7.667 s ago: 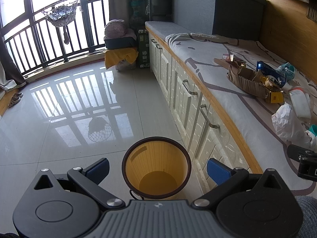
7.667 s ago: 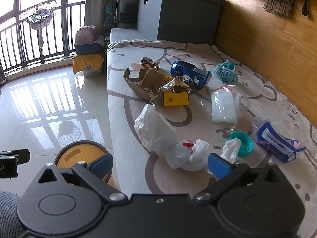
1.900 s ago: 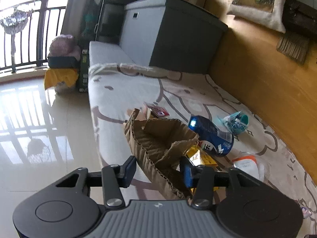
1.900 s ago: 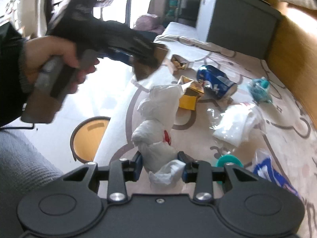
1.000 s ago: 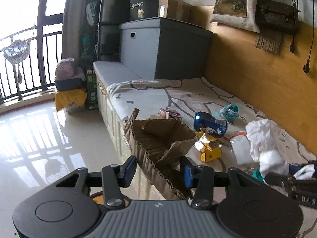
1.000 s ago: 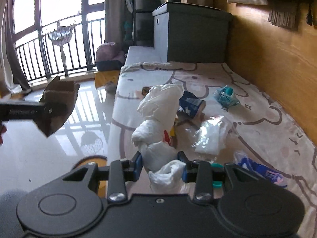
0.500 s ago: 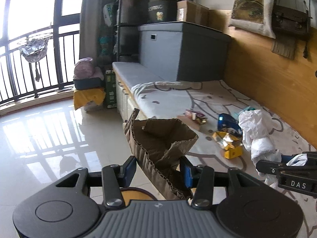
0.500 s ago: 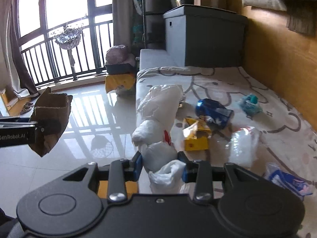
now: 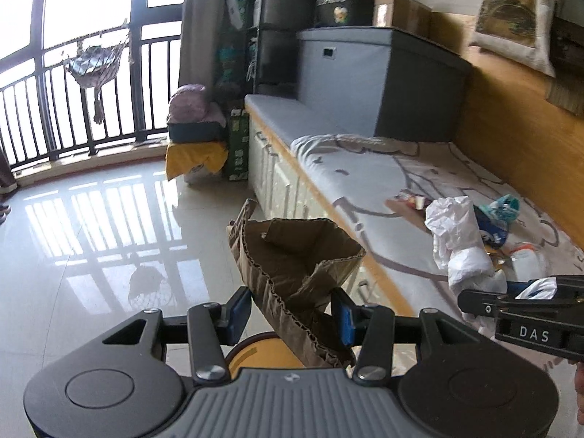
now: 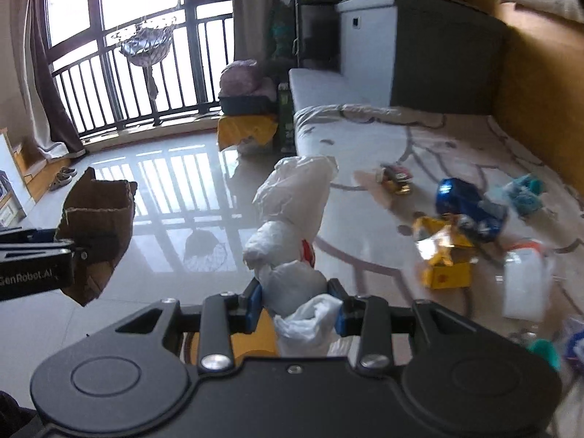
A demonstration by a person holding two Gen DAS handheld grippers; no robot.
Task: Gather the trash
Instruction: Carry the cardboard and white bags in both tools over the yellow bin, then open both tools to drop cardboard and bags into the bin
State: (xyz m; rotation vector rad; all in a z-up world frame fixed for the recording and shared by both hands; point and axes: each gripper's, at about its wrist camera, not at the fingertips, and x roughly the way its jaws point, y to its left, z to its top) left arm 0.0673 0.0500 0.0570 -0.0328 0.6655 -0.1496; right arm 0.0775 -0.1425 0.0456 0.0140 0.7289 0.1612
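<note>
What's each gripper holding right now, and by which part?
Left gripper clamps the torn cardboard box by its lower end; right gripper pinches the white plastic bag near its bottom.

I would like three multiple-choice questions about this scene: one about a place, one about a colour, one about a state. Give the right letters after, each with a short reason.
1. Where is the trash bin?
A. on the bench
B. on the floor below the left gripper
C. by the window

2. What colour is the can on the bench?
A. blue
B. red
C. green

3. What is the state of the right gripper?
A. open and empty
B. shut on the can
C. shut on the white plastic bag

Answers:
1 B: its orange inside shows under the cardboard that the left gripper holds.
2 A: its body is blue.
3 C: the bag is squeezed between its fingers.
</note>
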